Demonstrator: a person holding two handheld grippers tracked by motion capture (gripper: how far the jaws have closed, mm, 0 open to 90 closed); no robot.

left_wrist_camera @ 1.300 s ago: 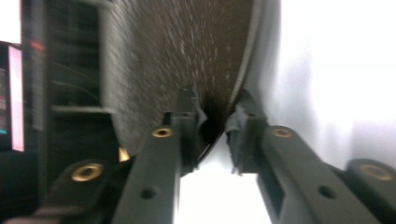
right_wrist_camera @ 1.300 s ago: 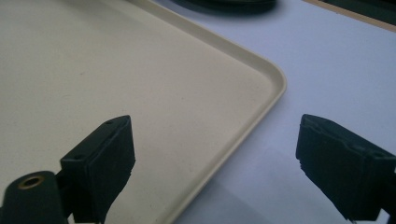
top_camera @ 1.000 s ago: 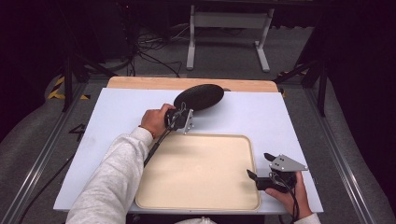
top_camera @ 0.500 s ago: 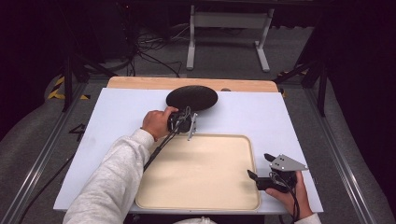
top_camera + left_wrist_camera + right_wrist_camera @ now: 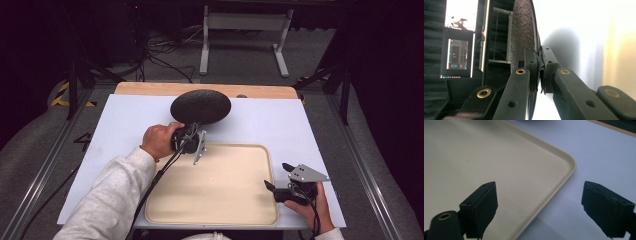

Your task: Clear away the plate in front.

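High view overhead facing forward, gripper views close, sharing tray corner

Dim room, dark walls. Grey carpet floor w/ black cables tangled far left. White metal stand on floor beyond tabletop; pale blue-white surface, wood strip along far edge. Metal rails down both sides, yellow-black tape at left. Lit monitor and bright panel in left gripper view.
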